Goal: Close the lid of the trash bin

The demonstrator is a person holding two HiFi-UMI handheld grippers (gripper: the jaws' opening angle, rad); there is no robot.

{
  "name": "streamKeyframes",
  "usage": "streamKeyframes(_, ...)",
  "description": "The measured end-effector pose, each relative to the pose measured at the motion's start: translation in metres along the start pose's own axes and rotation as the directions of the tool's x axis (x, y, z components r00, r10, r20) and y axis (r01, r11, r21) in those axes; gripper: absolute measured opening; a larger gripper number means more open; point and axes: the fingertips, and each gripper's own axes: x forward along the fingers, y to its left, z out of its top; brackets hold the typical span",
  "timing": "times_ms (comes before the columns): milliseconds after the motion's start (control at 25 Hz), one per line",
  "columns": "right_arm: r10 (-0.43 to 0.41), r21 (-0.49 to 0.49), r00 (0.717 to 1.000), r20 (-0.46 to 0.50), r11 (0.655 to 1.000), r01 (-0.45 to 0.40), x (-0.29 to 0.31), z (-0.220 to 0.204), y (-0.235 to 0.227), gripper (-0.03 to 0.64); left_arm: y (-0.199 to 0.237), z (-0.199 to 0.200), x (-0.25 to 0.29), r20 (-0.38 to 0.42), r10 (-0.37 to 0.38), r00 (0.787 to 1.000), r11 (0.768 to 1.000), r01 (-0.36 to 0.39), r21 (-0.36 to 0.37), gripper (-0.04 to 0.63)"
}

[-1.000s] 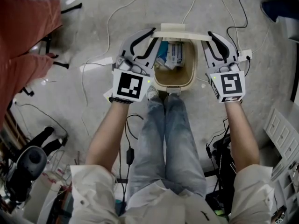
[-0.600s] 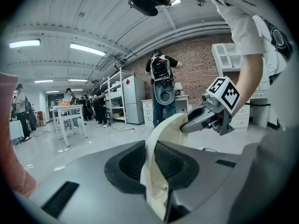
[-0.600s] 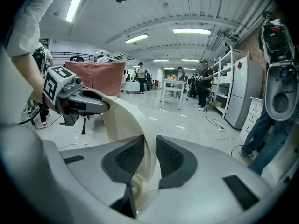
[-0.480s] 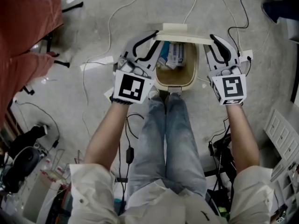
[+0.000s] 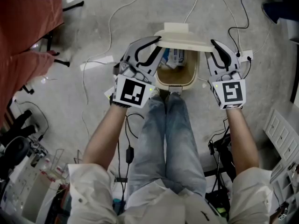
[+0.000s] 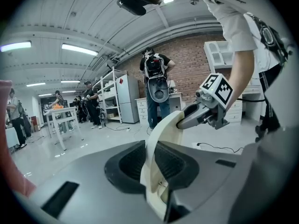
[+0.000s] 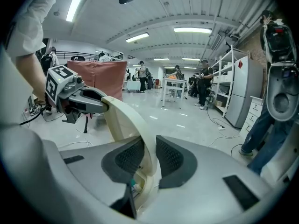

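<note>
- The left gripper (image 5: 158, 45) and the right gripper (image 5: 214, 48) each pinch one side edge of the cream lid (image 5: 182, 38). Between them they hold it tilted over the mouth of the trash bin (image 5: 175, 82).
- The bin stands on the floor (image 5: 93, 27), just ahead of the person's shoes and between the two grippers. The lid looks hinged at the far rim and partly lowered, so the near half of the opening is uncovered.
- Risk: the lid edge is thin and curved. If one hand leads the other on the way down, the lid would likely twist and could slide out of a pinch.
- Risk: the cartons (image 5: 174, 55) inside stand high near the far side. They may foul the underside of the lid and stop it seating flush.
- Risk: the bin looks light. Pushing forward rather than down could shove or tip it towards the loose cables (image 5: 110, 29) on the floor.
- Left gripper: its jaws stand nearly together, and the ribbed pads (image 6: 128, 164) press on both faces of the lid edge.
- Right gripper: it grips the same way, with narrow jaws and pads (image 7: 174, 160) clamped on the opposite edge. Nothing else sits between either pair of jaws.
</note>
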Motion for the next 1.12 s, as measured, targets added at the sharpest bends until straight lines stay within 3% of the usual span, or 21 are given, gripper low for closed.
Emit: streamKeyframes(1120, 0.026, -0.037, 0.998, -0.051, 0.999, -0.028, -0.029, -0.036, 0.036, 0.110, -0.060, -0.029, -0.033, -0.081, -0.145, 0.986, 0.987, 0.150, 0.064, 0.104)
